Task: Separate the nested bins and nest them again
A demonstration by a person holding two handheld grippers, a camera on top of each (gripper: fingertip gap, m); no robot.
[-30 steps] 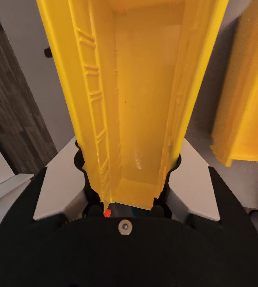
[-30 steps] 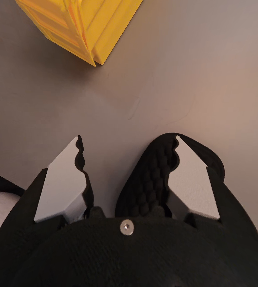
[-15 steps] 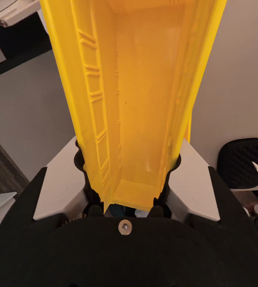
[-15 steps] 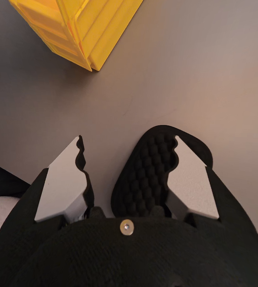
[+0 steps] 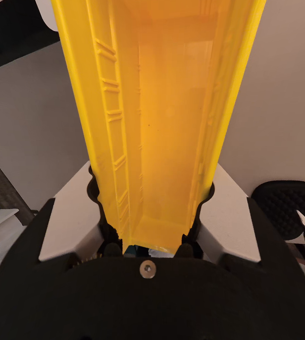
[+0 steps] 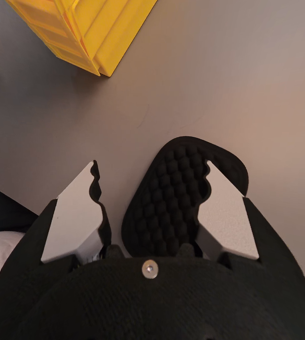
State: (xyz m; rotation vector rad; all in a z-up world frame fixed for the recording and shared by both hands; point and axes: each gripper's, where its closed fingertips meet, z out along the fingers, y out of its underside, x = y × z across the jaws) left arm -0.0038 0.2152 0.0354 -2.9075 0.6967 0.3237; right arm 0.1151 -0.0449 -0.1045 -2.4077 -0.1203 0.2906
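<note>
Two tongs are at work. The left tongs [image 5: 150,176] grip a long yellow bin [image 5: 166,119] across its width: the dark wavy pads [image 5: 93,189] press on the outer faces of both long walls near the bin's closer end. The bin reaches away from the camera with its open top toward the lens, so its floor, its ribbed left wall and its far end wall all show. It is raised off the grey surface [image 5: 28,128], which lies behind it on both sides. Low at the right edge of the left wrist view, the other tool's dimpled black pad shows.

The right tongs [image 6: 150,165] stand wide apart with nothing between them; only bare grey surface [image 6: 184,92] shows in the gap. The inner face of their right pad [image 6: 175,193], black and dimpled, is turned toward the camera, while the left pad shows only as a thin wavy edge.

Farther out, at the upper left of the right wrist view, a second yellow bin [image 6: 96,36] appears over the surface, well apart from the right tongs, with one corner pointing toward them. Whether it rests on the surface cannot be told. A dark shape sits at the left edge, and pale fabric lies at the lower left.
</note>
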